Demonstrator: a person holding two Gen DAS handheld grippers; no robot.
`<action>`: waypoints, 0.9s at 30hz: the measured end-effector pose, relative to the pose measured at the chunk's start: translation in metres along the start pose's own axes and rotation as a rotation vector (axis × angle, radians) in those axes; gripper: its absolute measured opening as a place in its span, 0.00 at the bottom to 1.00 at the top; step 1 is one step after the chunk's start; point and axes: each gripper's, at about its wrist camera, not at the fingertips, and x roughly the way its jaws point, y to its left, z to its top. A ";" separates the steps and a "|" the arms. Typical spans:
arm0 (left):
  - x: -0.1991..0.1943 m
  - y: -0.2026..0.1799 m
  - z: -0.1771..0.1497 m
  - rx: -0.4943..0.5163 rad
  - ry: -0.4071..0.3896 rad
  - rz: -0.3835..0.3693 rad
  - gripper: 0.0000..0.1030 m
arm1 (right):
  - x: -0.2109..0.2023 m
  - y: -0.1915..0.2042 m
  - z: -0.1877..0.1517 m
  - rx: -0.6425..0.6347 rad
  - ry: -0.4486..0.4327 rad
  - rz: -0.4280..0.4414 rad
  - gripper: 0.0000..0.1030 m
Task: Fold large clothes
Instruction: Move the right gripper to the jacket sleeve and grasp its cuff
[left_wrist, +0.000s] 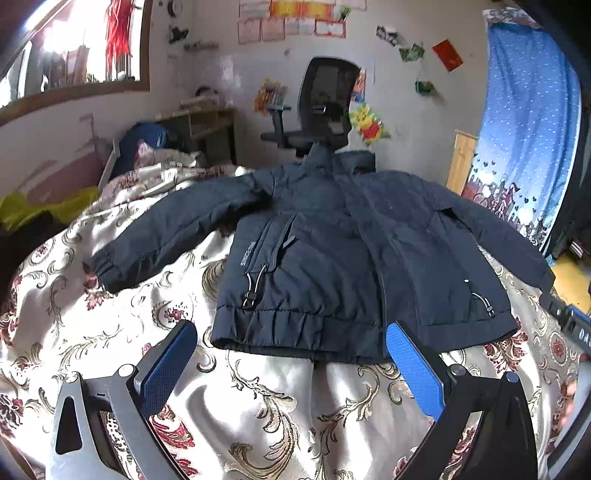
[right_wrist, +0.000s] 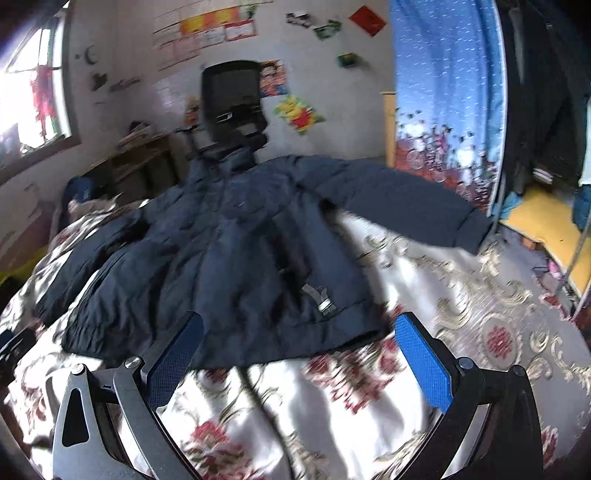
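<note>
A: Where is the garment lying?

B: A dark navy padded jacket (left_wrist: 332, 251) is lying front up on a bed (left_wrist: 266, 406) covered in a floral quilt, collar pointing away toward an office chair (left_wrist: 325, 103). Both sleeves are spreading outward; the left sleeve (left_wrist: 159, 236) is angling toward the near left, and the right sleeve (right_wrist: 406, 206) is stretching toward a blue curtain (right_wrist: 443, 92).

A: And the tools?

B: The left tool (left_wrist: 291, 365) is hovering just short of the hem (left_wrist: 295, 339), its blue pads standing wide apart and holding nothing. The right tool (right_wrist: 299, 365) is hovering near the hem's right corner, equally wide and empty.

A: How should the person be starting?

B: Probably by taking each sleeve near its cuff, pinching through all the padded layers, and bringing it flat across the chest. The puffy fabric looks springy, so pressing each fold down before letting go should be helping it hold.
</note>
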 end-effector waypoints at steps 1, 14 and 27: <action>0.002 0.000 0.003 0.005 0.012 -0.003 1.00 | 0.005 -0.001 0.006 0.003 -0.001 -0.002 0.99; 0.041 -0.016 0.080 0.267 0.142 0.119 1.00 | 0.096 -0.008 0.054 0.113 0.037 0.000 0.99; 0.156 -0.108 0.144 0.218 0.091 0.001 1.00 | 0.152 -0.083 0.061 0.314 0.122 0.025 0.99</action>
